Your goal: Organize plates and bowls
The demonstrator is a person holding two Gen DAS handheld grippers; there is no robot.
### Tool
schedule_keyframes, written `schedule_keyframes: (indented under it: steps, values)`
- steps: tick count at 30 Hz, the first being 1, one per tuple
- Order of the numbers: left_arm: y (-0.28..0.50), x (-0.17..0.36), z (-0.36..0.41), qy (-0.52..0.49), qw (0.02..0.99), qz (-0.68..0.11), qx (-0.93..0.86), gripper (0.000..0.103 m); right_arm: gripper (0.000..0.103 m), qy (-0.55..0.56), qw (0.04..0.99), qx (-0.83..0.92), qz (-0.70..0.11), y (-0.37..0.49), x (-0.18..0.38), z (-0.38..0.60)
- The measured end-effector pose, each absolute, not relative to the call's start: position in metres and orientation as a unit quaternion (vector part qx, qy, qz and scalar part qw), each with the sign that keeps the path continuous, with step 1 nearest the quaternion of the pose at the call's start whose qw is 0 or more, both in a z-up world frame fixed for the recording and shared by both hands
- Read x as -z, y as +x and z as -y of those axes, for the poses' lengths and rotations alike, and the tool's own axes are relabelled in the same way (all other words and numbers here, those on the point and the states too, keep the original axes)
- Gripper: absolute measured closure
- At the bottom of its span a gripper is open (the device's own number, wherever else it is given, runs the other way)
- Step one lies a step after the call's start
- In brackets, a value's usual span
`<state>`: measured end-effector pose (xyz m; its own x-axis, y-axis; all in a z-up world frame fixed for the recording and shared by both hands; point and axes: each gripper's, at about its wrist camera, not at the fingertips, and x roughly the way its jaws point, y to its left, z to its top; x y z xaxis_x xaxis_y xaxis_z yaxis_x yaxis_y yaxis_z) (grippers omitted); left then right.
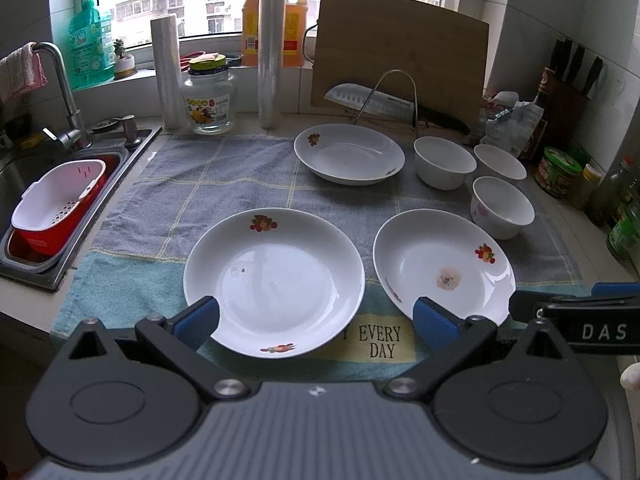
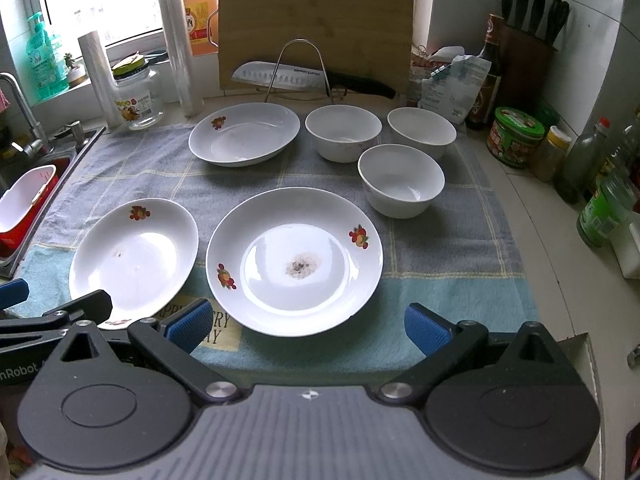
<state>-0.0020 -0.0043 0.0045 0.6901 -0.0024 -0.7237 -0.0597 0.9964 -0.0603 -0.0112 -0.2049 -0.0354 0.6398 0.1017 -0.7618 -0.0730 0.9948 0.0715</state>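
Three white plates with fruit prints lie on a blue-grey towel (image 1: 208, 184): a near left plate (image 1: 274, 282) (image 2: 134, 260), a near right plate with a brown stain (image 1: 444, 266) (image 2: 294, 260), and a far plate (image 1: 349, 154) (image 2: 244, 134). Three white bowls (image 1: 444, 162) (image 1: 500, 162) (image 1: 502, 206) stand at the right; the right wrist view shows them too (image 2: 343, 132) (image 2: 421, 131) (image 2: 401, 180). My left gripper (image 1: 316, 322) is open and empty at the near left plate's front edge. My right gripper (image 2: 308, 326) is open and empty at the stained plate's front edge.
A sink (image 1: 48, 200) with a red and white basket (image 1: 60, 204) lies at the left. A cutting board (image 1: 400, 56), a knife on a wire rack (image 1: 384, 100), a jar (image 1: 209, 98), film rolls and oil jugs stand behind. Bottles and cans (image 2: 516, 136) crowd the right edge.
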Motion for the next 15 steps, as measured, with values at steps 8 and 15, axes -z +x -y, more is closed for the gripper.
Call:
schedule_keyframes:
  steps: [8, 15]
  values:
    - [-0.0021, -0.0045, 0.004, -0.039, 0.918, -0.394, -0.015, 0.001, 0.0, 0.015, 0.906, -0.051, -0.421, -0.0082, 0.0351, 0.207]
    - [-0.002, -0.006, 0.0029, -0.039, 0.919, -0.393, -0.016, 0.001, 0.0, 0.013, 0.906, -0.053, -0.419, -0.0067, 0.035, 0.2087]
